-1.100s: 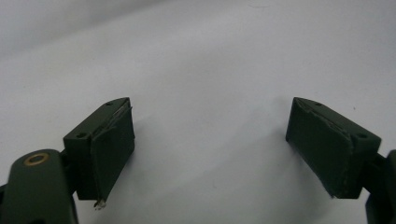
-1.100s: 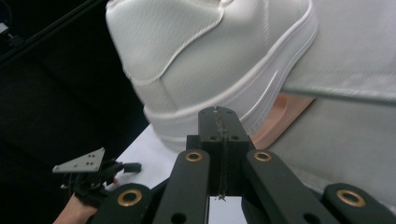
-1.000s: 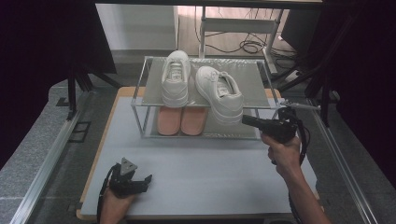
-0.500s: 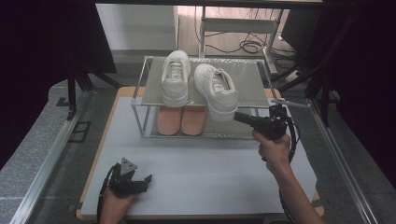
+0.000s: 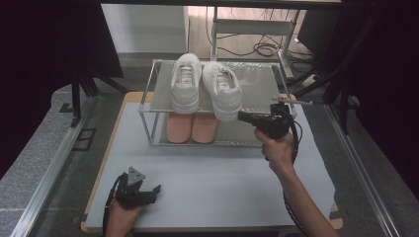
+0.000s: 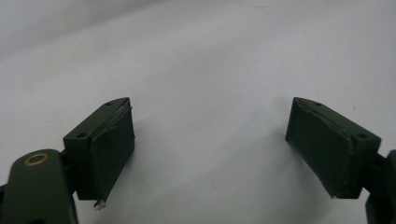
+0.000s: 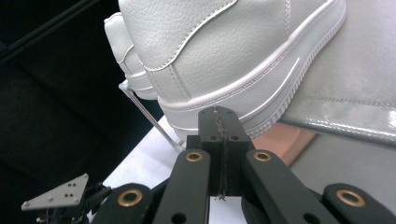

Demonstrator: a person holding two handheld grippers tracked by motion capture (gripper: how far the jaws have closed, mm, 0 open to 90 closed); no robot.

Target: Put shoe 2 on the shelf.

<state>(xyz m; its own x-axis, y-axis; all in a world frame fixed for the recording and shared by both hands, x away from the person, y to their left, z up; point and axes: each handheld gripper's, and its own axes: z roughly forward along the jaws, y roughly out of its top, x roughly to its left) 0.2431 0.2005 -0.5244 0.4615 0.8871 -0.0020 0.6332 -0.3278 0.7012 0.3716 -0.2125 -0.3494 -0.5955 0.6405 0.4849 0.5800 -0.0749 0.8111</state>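
Two white sneakers sit on the rack's top shelf; my right gripper, jaws pressed together and empty, is at the heel of the right sneaker. I'd nudge gently along the sole so it doesn't tip off. Left gripper rests spread wide on the table.

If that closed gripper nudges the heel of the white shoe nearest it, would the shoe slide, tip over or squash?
The right white sneaker would probably slide: its flat sole rests on a smooth, shiny shelf. Tipping seems unlikely, since it sits low and wide. Its heel already overhangs the shelf's front edge, so a sideways push from the right gripper might swing it. The stitched heel looks fairly firm.
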